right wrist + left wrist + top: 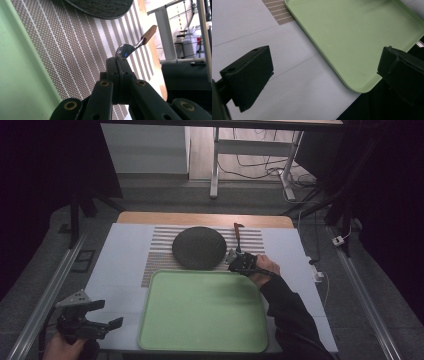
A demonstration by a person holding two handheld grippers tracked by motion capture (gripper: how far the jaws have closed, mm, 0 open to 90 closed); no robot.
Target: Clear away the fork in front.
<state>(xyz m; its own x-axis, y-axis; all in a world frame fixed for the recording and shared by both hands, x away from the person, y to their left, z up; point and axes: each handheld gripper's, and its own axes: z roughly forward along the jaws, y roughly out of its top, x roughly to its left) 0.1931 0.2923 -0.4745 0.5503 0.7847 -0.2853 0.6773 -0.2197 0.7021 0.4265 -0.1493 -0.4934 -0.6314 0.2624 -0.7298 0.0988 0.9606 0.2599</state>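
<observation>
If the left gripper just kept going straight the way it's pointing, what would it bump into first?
Probably the green tray: the left gripper hangs open off the table's near left corner, aimed across the white table cover toward the tray's near edge. Depth is unclear, so it might meet the cover first.

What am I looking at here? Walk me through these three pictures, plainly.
A person holds a two-jaw tool in each hand. The high view looks down on the table from above; the other two pictures come from cameras riding on each tool. On the table lie a striped mat, a dark round plate and an empty green tray. The right gripper has its jaws shut on the bowl end of a wooden-handled spoon. The left gripper waits near the tray's corner, jaws open, holding nothing.
</observation>
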